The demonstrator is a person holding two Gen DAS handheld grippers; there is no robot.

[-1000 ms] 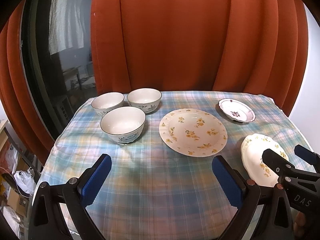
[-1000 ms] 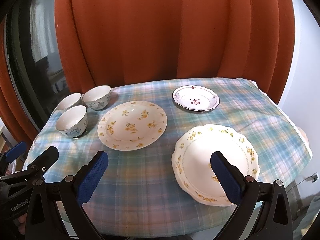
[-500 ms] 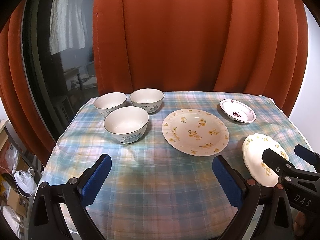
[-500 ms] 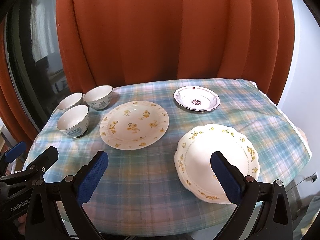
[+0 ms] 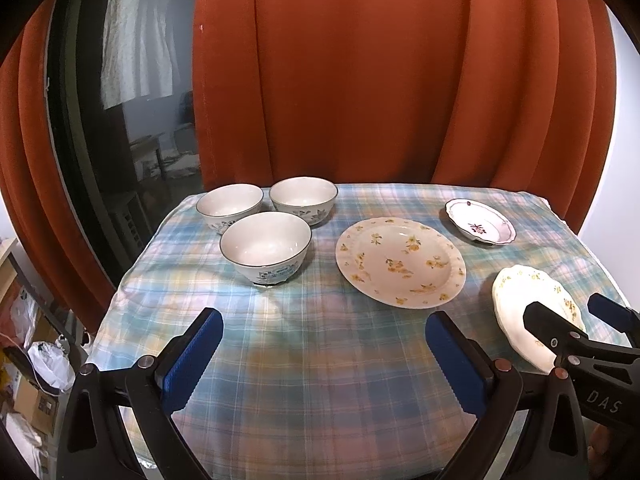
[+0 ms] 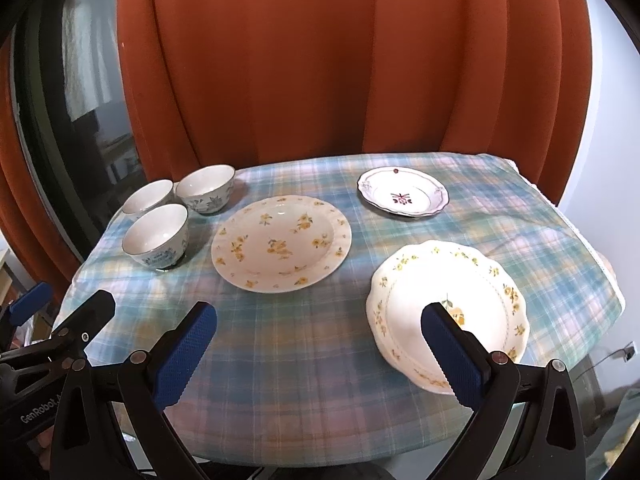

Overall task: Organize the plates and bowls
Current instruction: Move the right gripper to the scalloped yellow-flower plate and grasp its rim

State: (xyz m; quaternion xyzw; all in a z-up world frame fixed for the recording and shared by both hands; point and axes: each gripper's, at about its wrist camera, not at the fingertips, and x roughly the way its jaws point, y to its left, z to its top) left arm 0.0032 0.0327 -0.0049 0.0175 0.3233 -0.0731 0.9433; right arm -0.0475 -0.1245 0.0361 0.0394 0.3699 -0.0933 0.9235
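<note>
My left tool and my right tool both hang just over the near edge of the counter. Each one is spread wide with nothing between its blue pads. I think I am only looking things over, and no dish has been sorted yet.

Three bowls sit close together at the far left corner. The front bowl is nearest to me, with the left back bowl and the right back bowl behind it. I think they are bunched like that because they match, so they could go one inside the other.

The three plates lie apart from each other. The big yellow-flower plate is in the middle. The small red-flower plate is far back on the right. The wavy-edge plate is near me on the right, close to the edge of the counter. That one is closest to my right tool, so it looks like an easy first pick.

The right view shows the whole wavy-edge plate, with a yellow flower in its middle. In the left view my right tool hides part of that plate. The left view shows all three bowls fully. In the right view the left back bowl is partly hidden.

A red curtain hangs behind the counter.
</note>
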